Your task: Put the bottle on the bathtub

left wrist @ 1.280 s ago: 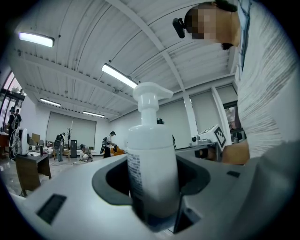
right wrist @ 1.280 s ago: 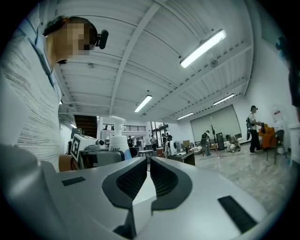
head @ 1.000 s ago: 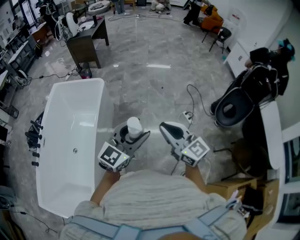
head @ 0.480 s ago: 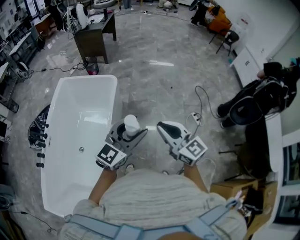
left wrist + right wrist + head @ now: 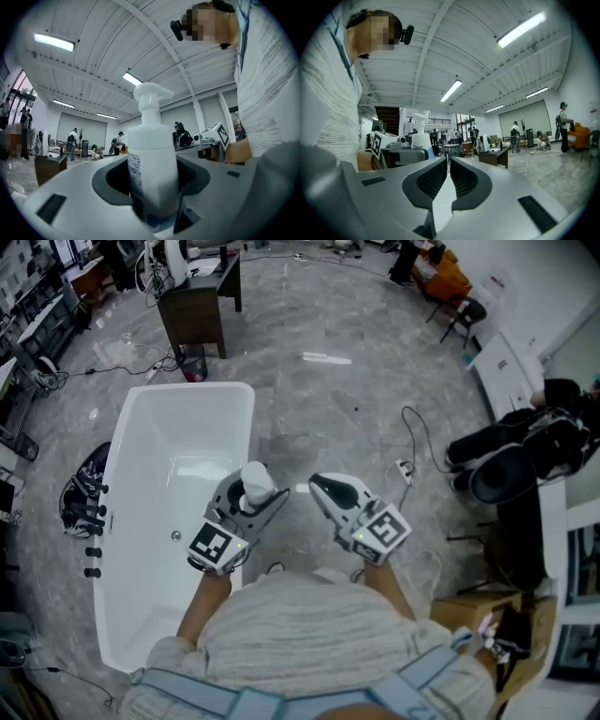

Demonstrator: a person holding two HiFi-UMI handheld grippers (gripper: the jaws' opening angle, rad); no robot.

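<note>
Bottle stands upright in your left gripper, jaws spread wide and clamped on its lower body, pump head on top. The smooth, rigid plastic looks light but probably slick and top-heavy, so your low hold on the round body suits it better than the pump neck. The bathtub spreads at ten o'clock, rim just beside. Your right gripper, at three o'clock, is closed on nothing.

Your grey marbled stone floor carries a white rectangular bathtub at your left, a dark wooden desk far beyond it, and seemingly a small white power strip right.
</note>
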